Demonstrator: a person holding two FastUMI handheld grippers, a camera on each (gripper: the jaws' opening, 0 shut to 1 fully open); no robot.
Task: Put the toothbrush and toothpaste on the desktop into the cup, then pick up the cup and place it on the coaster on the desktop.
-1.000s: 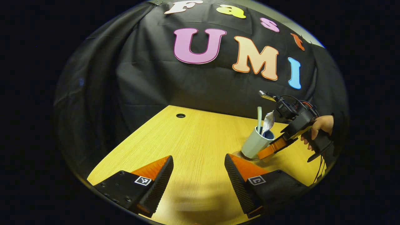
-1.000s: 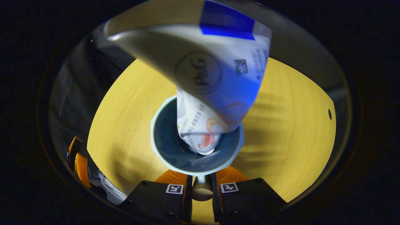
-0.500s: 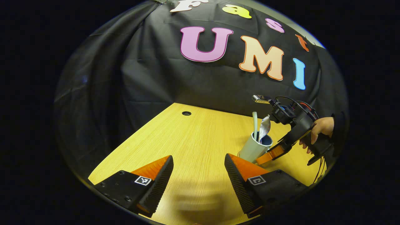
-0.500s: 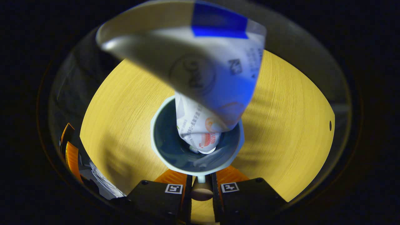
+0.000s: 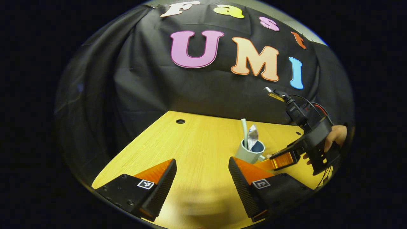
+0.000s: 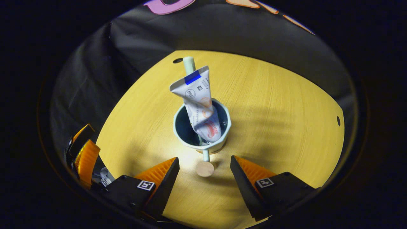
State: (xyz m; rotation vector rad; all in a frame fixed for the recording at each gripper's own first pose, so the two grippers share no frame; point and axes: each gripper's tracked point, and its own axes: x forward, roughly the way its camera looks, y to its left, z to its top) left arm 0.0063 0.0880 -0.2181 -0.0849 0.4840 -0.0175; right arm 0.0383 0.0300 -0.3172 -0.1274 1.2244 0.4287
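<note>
desk (image 6: pixel 286 105): cup now standing on it, no longer tilted in the air | cup (image 6: pixel 203 144): upright, on coaster edge peeking beneath (image 6: pixel 222 149), placement looks done | toothpaste (image 6: pixel 198 101), toothbrush (image 6: pixel 189 63): inside cup | right gripper (image 6: pixel 203 176): released from handle, spread, backed off | left gripper (image 5: pixel 202 176): spread, empty, idle

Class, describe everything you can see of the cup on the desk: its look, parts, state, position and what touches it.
The cup is pale outside and dark inside, glossy like ceramic or plastic, with a stick handle ending in a round knob. It stands upright on the yellow wooden desk, seemingly on a brownish coaster. A toothpaste tube and a pale toothbrush lean inside it. The right gripper is open, fingers flanking the handle without touching.
</note>
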